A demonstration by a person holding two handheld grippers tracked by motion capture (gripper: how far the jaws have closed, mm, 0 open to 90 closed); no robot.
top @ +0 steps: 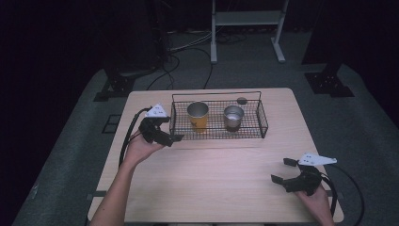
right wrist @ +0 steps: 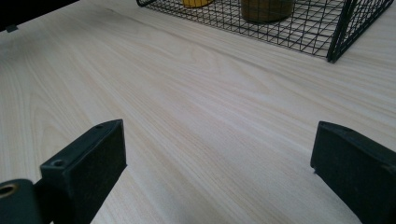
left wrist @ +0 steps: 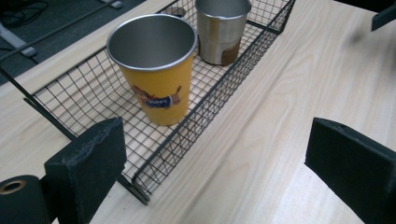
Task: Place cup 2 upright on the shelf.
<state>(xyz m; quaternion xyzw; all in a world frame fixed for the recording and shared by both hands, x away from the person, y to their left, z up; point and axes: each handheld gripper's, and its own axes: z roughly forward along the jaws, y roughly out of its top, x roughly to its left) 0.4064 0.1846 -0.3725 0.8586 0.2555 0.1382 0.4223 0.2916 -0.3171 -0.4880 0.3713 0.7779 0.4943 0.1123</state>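
Note:
A black wire basket stands at the table's far middle. Inside it a yellow cup with a steel rim is upright on the left and a steel cup upright on the right. My left gripper is open just off the basket's left front corner, with nothing between its jaws. In the left gripper view the yellow cup and steel cup sit behind the basket wall, beyond my open left gripper. My right gripper hovers open over bare table at the near right, as the right gripper view confirms.
A small dark round object lies on the table behind the basket. The wooden table has free room in front of the basket. The basket's corner is far ahead of the right gripper. Cables and stand feet lie on the floor beyond.

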